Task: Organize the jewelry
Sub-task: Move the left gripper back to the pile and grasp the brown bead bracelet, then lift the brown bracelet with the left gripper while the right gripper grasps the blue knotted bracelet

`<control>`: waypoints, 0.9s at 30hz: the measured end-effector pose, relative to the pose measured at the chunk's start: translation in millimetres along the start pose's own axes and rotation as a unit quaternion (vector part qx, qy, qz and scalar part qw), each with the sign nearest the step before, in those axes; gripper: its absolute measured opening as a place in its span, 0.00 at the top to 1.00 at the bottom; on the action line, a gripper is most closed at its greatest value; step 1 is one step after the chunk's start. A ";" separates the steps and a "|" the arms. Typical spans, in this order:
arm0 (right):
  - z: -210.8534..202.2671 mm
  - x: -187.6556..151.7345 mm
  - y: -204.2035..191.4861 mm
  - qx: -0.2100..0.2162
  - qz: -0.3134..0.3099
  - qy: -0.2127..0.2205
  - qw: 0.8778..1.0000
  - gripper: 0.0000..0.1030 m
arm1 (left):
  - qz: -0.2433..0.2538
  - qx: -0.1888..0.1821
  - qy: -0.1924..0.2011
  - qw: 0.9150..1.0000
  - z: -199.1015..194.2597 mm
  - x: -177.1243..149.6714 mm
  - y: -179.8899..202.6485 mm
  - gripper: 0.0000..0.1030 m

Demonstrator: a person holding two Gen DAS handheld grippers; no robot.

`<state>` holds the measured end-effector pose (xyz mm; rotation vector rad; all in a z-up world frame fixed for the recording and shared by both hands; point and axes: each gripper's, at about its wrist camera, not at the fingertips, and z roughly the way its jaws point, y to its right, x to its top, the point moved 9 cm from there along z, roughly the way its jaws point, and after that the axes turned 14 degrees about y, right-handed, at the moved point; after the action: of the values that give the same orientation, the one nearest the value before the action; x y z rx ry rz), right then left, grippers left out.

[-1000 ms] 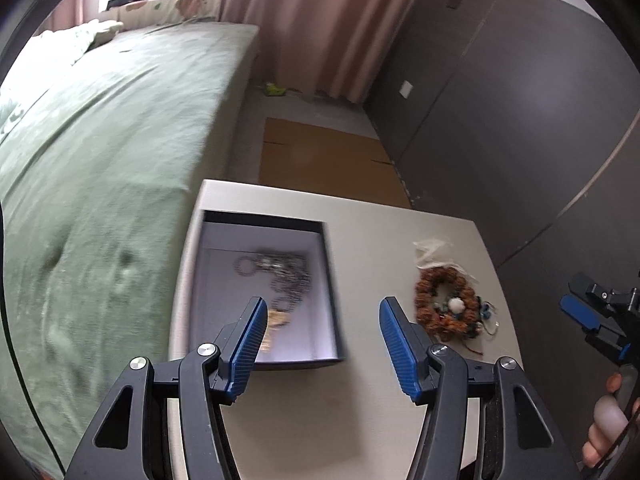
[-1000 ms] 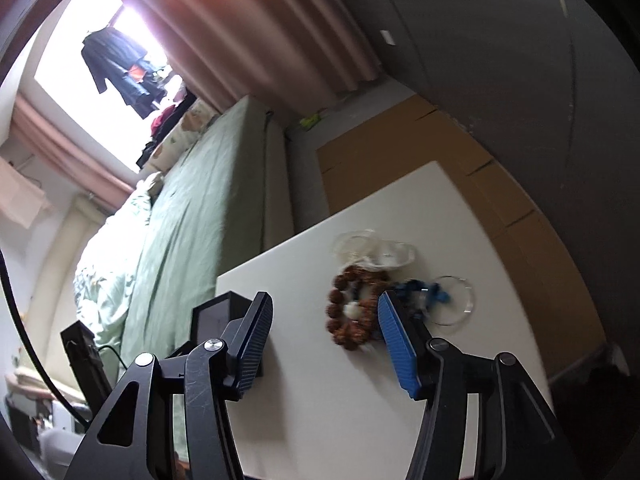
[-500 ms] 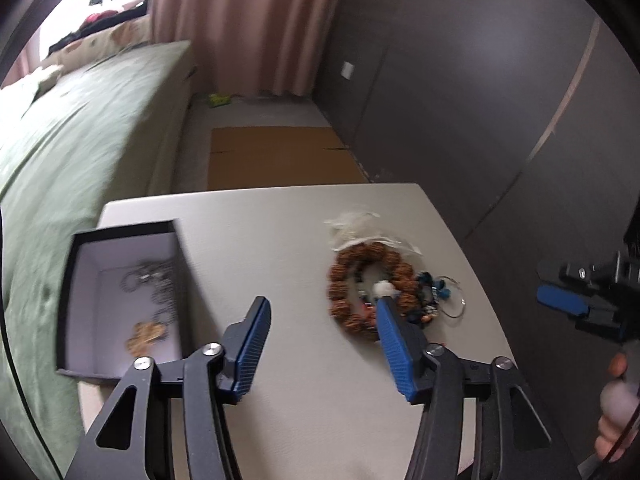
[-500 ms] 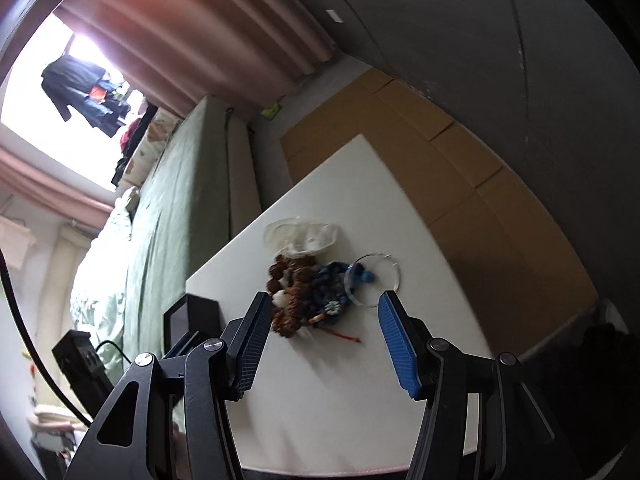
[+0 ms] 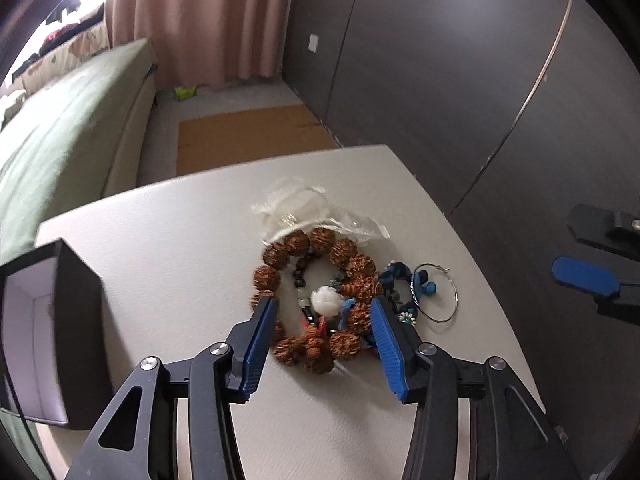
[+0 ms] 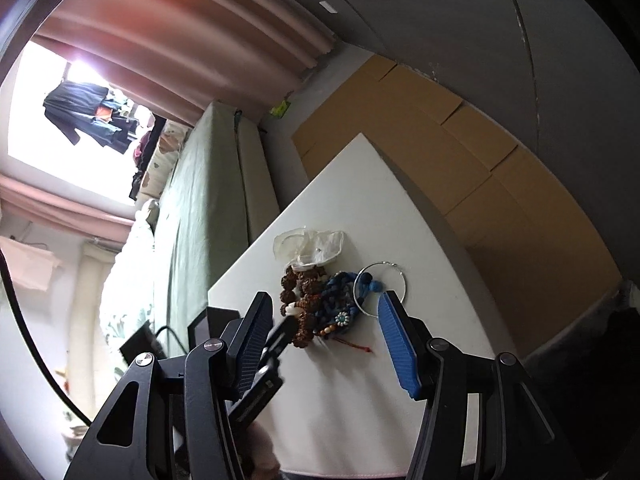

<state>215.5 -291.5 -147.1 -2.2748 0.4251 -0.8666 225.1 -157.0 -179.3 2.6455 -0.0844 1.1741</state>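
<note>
A brown bead bracelet (image 5: 356, 264) with a white carved bead (image 5: 326, 300) lies in a heap on the white table (image 5: 180, 240). With it are a blue knotted cord (image 5: 396, 276), a wire hoop earring (image 5: 456, 296) and a clear plastic bag (image 5: 304, 208). My left gripper (image 5: 322, 308) is open just over the bracelet, one finger on each side, and neither pad presses on it. My right gripper (image 6: 326, 300) is open and empty, a little short of the same heap (image 6: 296, 292). The black box (image 5: 76, 320) stands at the left.
A green bed (image 5: 60, 140) runs along the table's left side. Flat cardboard (image 5: 248, 132) lies on the floor beyond the table. A dark wardrobe wall (image 5: 440, 80) is at the right and pink curtains (image 5: 200, 20) hang at the back. A pad (image 5: 584, 276) of my right gripper shows at the right edge.
My left gripper has swung from over the box to the jewelry heap, dropped lower and narrowed a little. My right gripper has rolled and sunk closer to the heap.
</note>
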 end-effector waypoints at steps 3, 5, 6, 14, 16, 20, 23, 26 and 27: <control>0.4 -0.5 -2.6 0.009 -0.002 -0.002 1.000 0.45 | 0.001 -0.001 0.002 1.000 7.6 -1.0 3.4 0.51; 2.0 -1.1 -2.9 0.007 -0.007 -0.004 1.000 0.45 | 0.006 0.004 0.001 1.000 11.3 -1.8 4.9 0.51; 2.9 -1.7 -2.4 0.006 -0.008 -0.006 1.000 0.45 | 0.008 0.005 0.001 1.000 12.9 -2.4 5.6 0.51; 4.3 -1.7 2.7 -0.010 -0.021 -0.009 1.000 0.45 | 0.007 0.005 0.000 1.000 15.4 -4.7 9.2 0.67; 5.0 -1.8 3.3 -0.010 -0.022 -0.010 1.000 0.45 | 0.002 0.003 0.008 1.000 8.9 -1.5 8.2 0.67; 8.6 -3.2 5.3 -0.014 -0.022 -0.013 1.000 0.45 | -0.012 -0.009 0.028 0.999 -8.1 10.7 2.0 0.68; 12.8 -5.6 5.5 -0.019 -0.022 -0.015 0.999 0.45 | -0.025 -0.017 0.037 0.999 -18.8 17.4 -5.4 0.74; 18.5 -8.4 3.1 -0.024 -0.025 -0.016 0.999 0.45 | -0.038 -0.019 0.044 0.998 -27.3 21.7 -16.3 0.76; 21.2 -8.7 2.6 -0.026 -0.026 -0.015 0.999 0.45 | -0.041 -0.018 0.048 0.998 -30.2 23.1 -19.6 0.79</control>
<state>223.4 -279.2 -164.8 -2.3530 0.3807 -0.8544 221.9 -129.5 -146.7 2.5325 0.0196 1.2582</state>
